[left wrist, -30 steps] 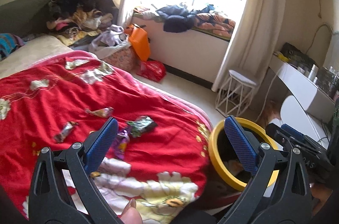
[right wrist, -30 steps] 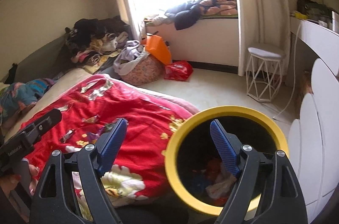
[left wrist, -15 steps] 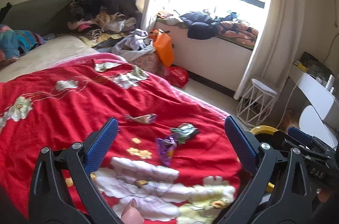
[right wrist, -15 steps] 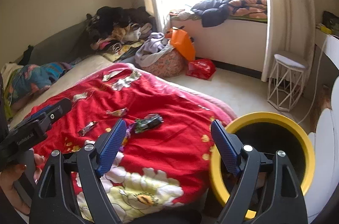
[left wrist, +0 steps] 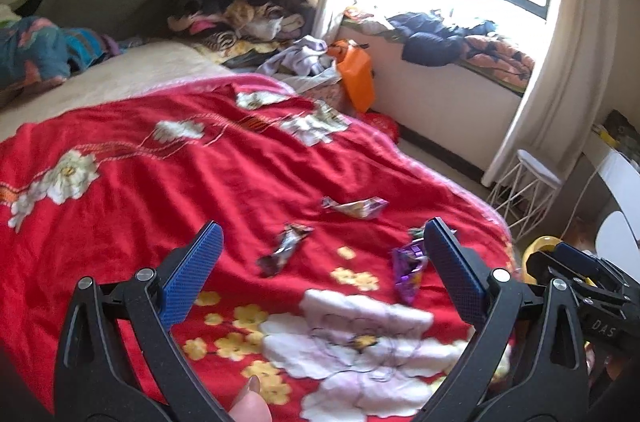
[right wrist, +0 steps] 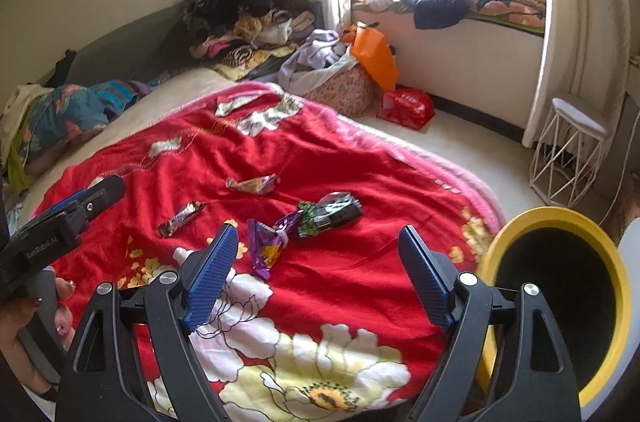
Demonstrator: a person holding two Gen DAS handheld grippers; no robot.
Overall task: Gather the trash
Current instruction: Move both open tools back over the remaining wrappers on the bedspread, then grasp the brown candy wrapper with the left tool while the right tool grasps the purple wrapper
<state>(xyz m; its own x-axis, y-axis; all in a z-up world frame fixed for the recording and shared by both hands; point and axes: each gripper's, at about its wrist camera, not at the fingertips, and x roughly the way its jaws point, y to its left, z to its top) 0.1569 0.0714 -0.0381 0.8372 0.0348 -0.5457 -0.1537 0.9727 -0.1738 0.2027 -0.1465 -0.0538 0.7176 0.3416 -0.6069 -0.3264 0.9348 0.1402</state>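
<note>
Both grippers have swung away from the yellow-rimmed bin (right wrist: pixel 560 302) and back over the bed. A second ago the bin's dark mouth filled the right wrist view; it now sits off the bed's right edge. In the left wrist view only a sliver of the yellow rim shows beyond that edge.

The left gripper (left wrist: pixel 320 270) stands wide with nothing between its blue pads, and so does the right gripper (right wrist: pixel 316 274). Neither touches any wrapper.

Four pieces of trash lie on the red flowered blanket (right wrist: pixel 340 158), toward the bed's near right corner. A purple wrapper (right wrist: pixel 266 246) is closest, just ahead of the right gripper. Beside it, toward the right edge, lies a dark green wrapper (right wrist: pixel 332 212). A brown bar wrapper (right wrist: pixel 180 218) lies apart toward the left, centred between the left gripper's fingers in its own view. A pale crumpled wrapper (right wrist: pixel 252 184) lies farther up the bed.

The shift suggests a drop-off is over and another pick is starting; the collecting looks unfinished.
</note>
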